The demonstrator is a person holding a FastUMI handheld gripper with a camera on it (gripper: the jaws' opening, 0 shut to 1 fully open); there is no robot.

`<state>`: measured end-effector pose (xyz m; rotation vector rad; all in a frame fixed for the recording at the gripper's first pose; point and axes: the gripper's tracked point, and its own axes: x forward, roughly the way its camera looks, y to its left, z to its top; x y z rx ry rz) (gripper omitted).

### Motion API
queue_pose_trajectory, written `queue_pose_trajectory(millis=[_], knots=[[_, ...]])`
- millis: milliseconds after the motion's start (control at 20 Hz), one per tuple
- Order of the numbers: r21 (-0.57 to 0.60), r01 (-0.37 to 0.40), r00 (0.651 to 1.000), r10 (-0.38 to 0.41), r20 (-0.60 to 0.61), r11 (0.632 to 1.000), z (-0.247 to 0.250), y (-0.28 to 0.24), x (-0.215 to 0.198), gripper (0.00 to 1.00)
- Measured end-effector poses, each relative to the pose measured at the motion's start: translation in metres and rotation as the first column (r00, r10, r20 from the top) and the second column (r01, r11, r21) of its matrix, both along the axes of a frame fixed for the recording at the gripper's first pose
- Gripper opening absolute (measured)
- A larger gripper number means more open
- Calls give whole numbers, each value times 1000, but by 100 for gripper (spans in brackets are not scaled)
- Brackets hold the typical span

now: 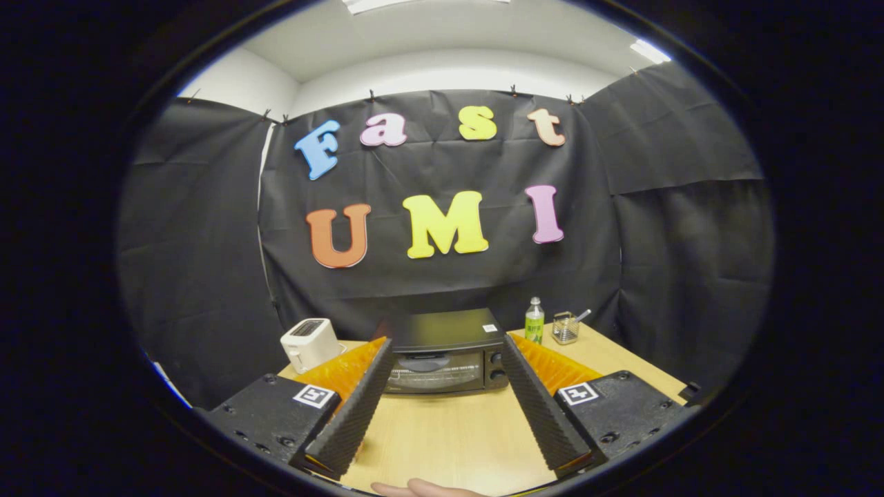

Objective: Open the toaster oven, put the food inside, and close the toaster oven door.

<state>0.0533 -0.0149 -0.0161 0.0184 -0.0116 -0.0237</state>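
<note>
Gripper view: gripper (pixel 447 345) w/ fingers spread wide, nothing between them, hanging over the wooden table (pixel 449 435). Toaster oven (pixel 445 352) sits centre frame, just beyond the tips, door closed. White toaster (pixel 309 343) left of it, green bottle (pixel 534 321) & small glass jar (pixel 565 328) to its right. Food not in sight. Next, I'd judge: come in level, aim for door's top edge, pull down slow

Bare table (pixel 442 428) between spread tongs (pixel 445 345); toaster oven (pixel 445 352) blocks beyond.
</note>
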Motion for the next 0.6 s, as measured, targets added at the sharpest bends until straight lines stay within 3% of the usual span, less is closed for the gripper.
queue_pose_trajectory(millis=[350,600], knots=[[-78,33,999,-35,-24,996,-26,17,103,100],[-142,14,995,-28,-93,990,-62,31,180,100]])
